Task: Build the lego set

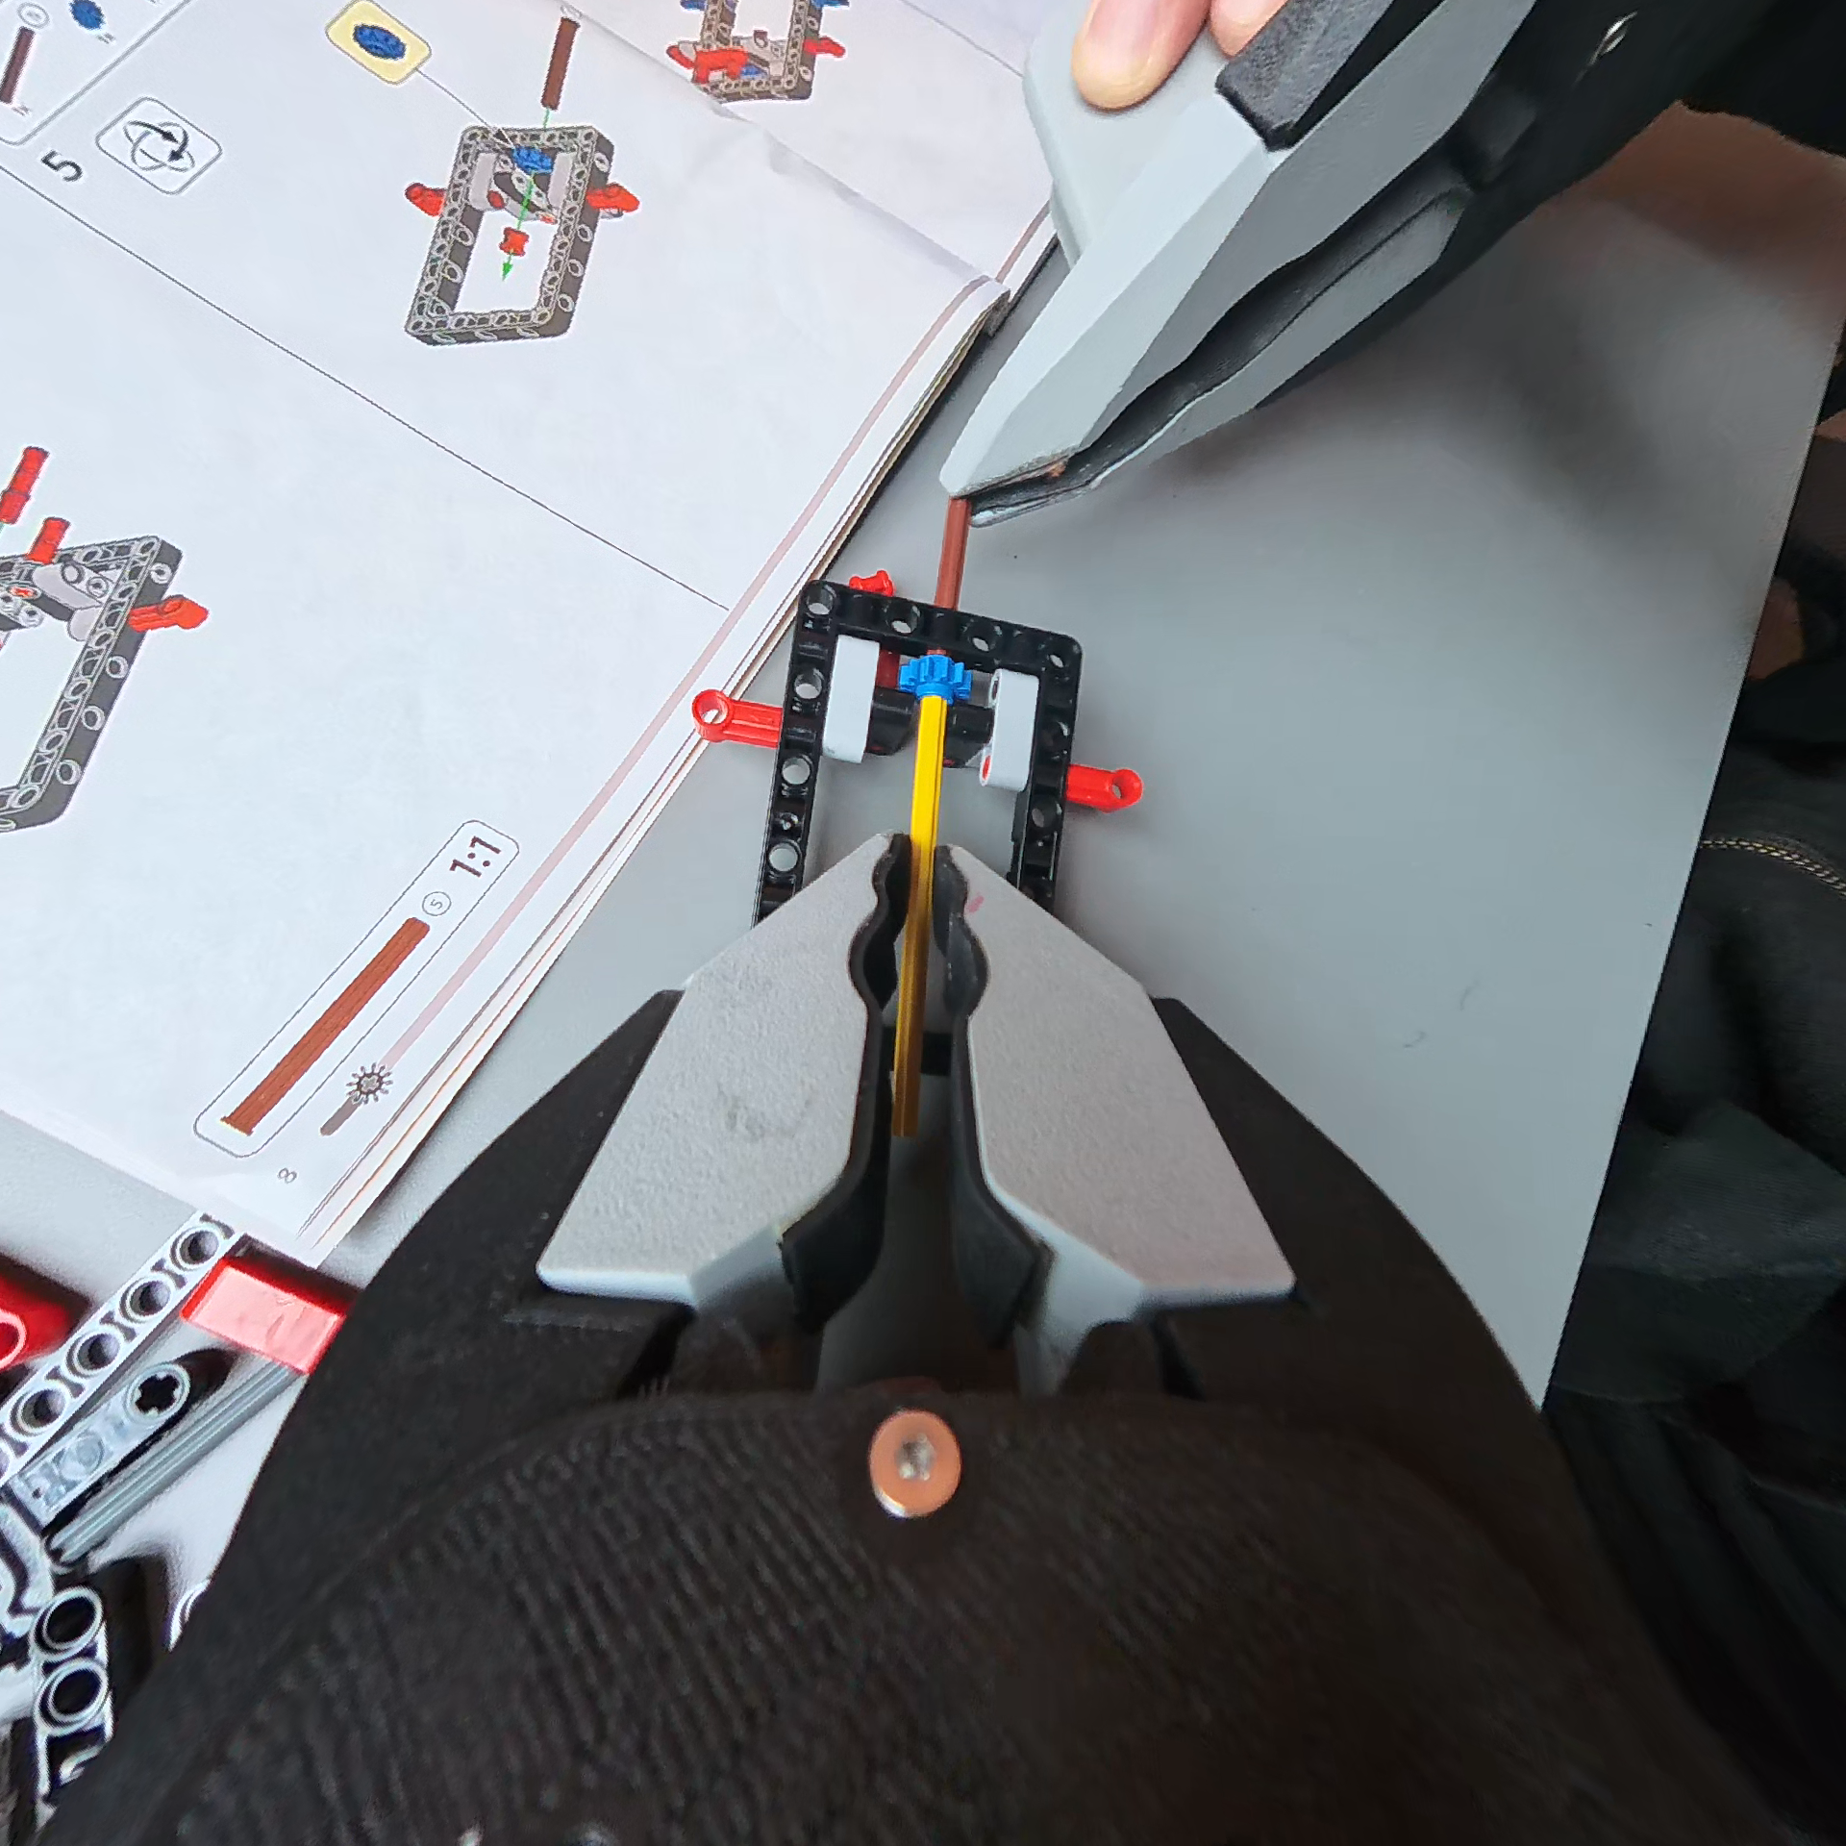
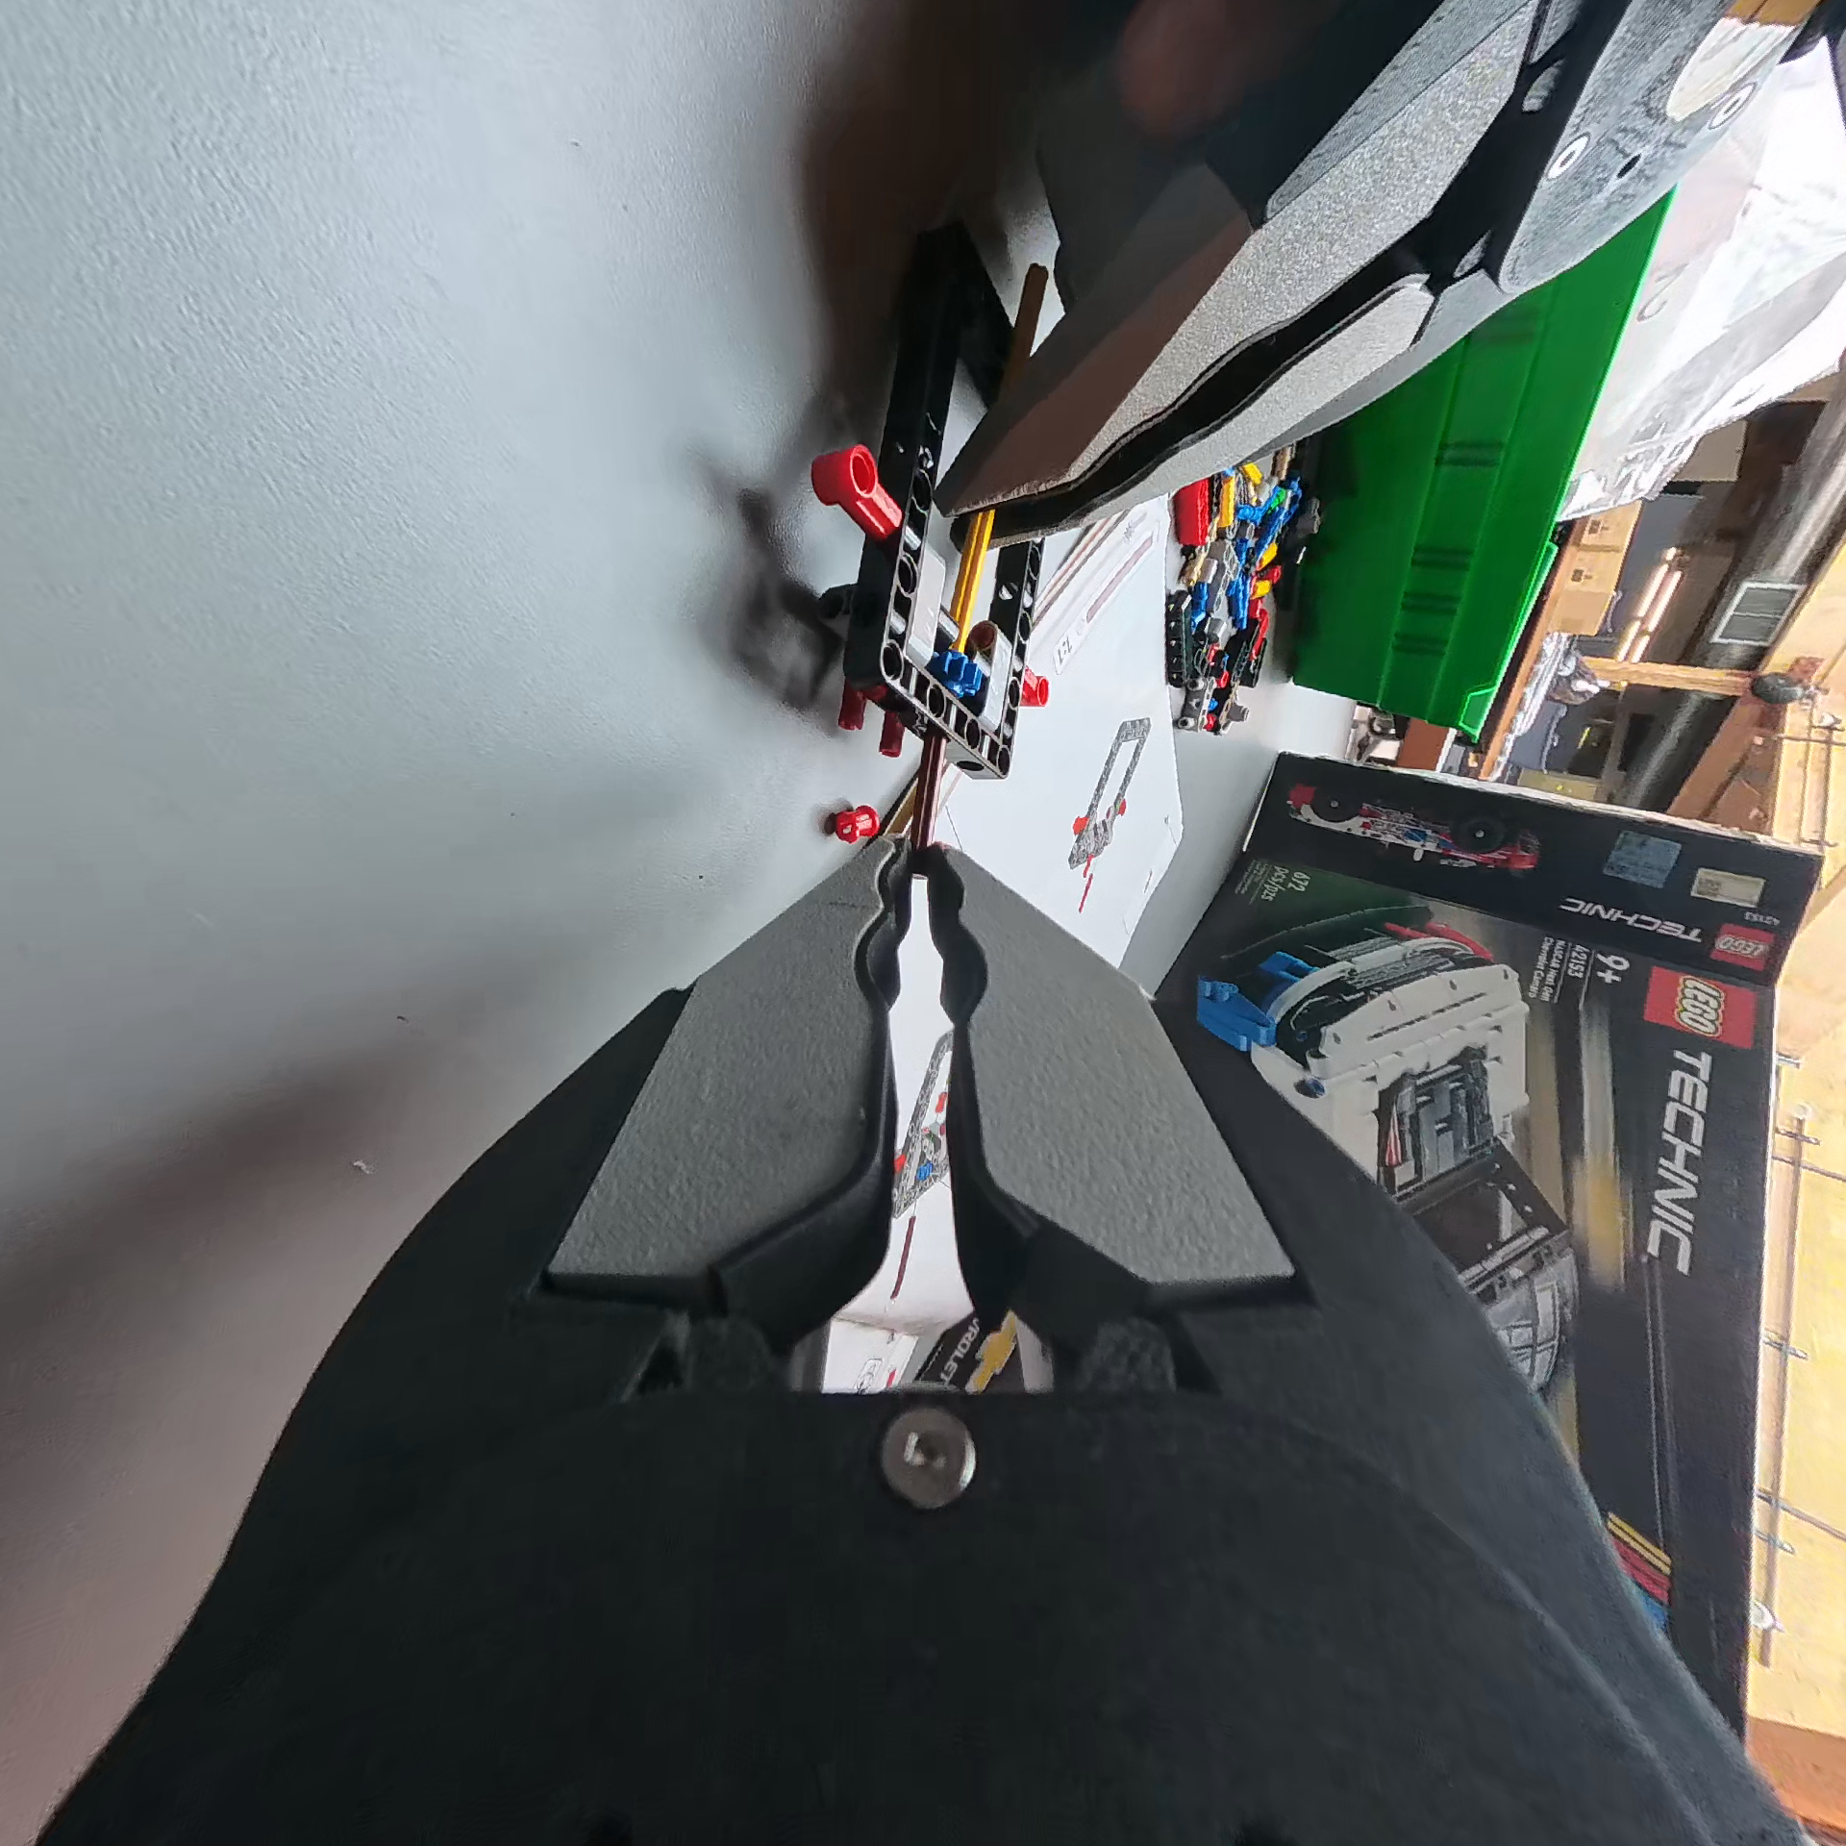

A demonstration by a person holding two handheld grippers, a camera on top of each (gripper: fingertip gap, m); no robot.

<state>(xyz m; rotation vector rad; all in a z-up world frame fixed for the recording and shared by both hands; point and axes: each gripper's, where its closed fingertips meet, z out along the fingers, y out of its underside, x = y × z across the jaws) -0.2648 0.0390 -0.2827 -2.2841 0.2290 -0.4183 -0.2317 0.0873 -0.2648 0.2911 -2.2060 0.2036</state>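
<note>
A black rectangular Technic frame (image 1: 1044,789) lies on the grey table (image 1: 1349,799), with red pins, grey connectors and a blue gear (image 1: 934,676) inside its far end. My left gripper (image 1: 924,854) is shut on a yellow axle (image 1: 927,769) whose tip touches the blue gear. My right gripper (image 1: 1039,489) is shut on a brown axle (image 1: 951,564) that enters the frame's far side. In the right wrist view my right gripper (image 2: 917,859) holds the brown axle (image 2: 929,789) against the frame (image 2: 899,599), and the blue gear (image 2: 954,671) shows inside.
An open instruction booklet (image 1: 350,599) lies left of the frame. Loose grey, black and red parts (image 1: 130,1369) lie at the lower left. A loose red pin (image 2: 856,823), a pile of small parts (image 2: 1229,589), a green bin (image 2: 1478,499) and the set's box (image 2: 1498,1099) are nearby.
</note>
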